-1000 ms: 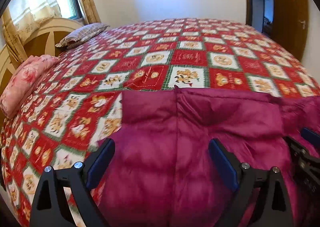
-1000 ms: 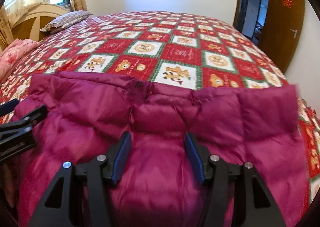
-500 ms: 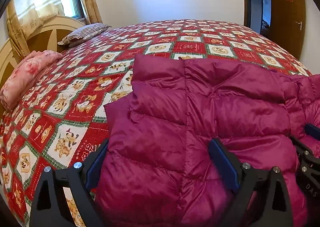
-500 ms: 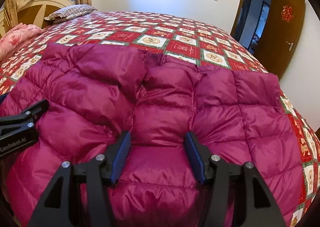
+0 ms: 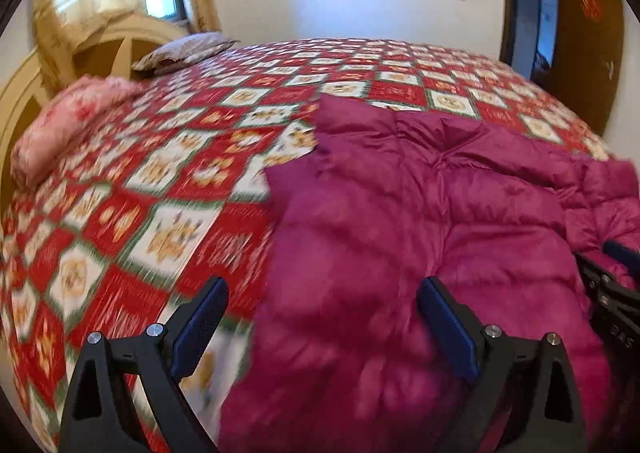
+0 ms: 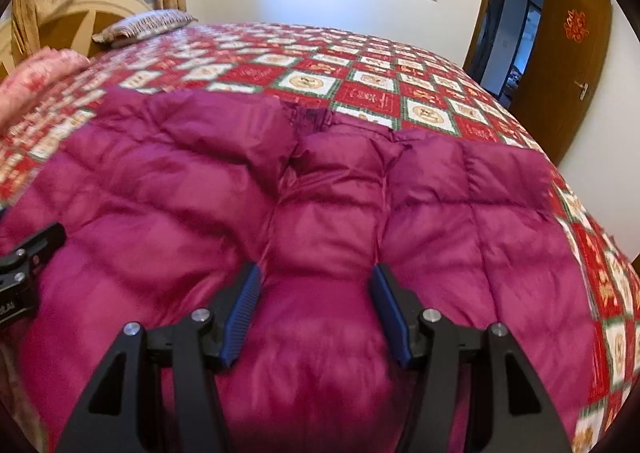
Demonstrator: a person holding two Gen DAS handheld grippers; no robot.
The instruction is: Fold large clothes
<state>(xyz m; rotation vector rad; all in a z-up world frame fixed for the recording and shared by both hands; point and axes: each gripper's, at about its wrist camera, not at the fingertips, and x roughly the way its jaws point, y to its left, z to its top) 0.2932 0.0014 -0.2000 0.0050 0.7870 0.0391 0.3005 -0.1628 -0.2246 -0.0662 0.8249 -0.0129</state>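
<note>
left tongs [image 5: 322, 327] spread wide | right tongs [image 6: 316, 311] spread | magenta puffer jacket [image 6: 320, 213] lies beneath both

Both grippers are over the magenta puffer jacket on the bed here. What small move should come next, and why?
Probably lower the left gripper and close it on the near left edge of the jacket. Both grippers look open and empty; the right gripper sits over the jacket's middle, while the left straddles the edge where the jacket meets the quilt. The jacket lies spread and puffy, so that side looks ready to fold inward.
</note>
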